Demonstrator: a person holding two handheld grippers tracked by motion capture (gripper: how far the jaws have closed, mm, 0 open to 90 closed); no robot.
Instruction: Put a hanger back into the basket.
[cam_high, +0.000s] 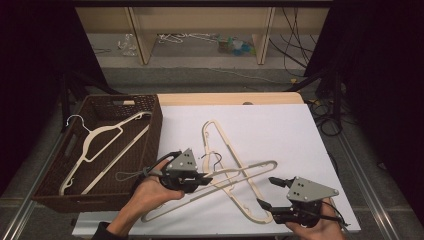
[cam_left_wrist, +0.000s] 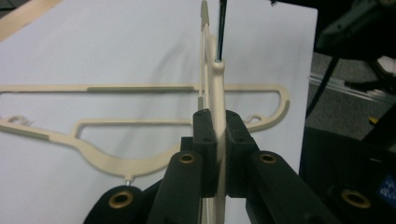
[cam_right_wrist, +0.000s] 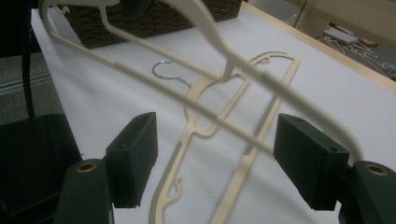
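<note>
In the right gripper view the lifted hanger (cam_right_wrist: 261, 79) is blurred and cut off at the top edge; small items (cam_high: 235, 46) on the far shelf are unidentifiable.

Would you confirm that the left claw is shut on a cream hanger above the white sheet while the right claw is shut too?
Not quite: the right claw is open, its jaws wide apart in the right gripper view. The rest holds: the left claw is shut on the cream hanger above the white sheet.

Matt cream plastic hanger (cam_high: 220, 180)
</note>
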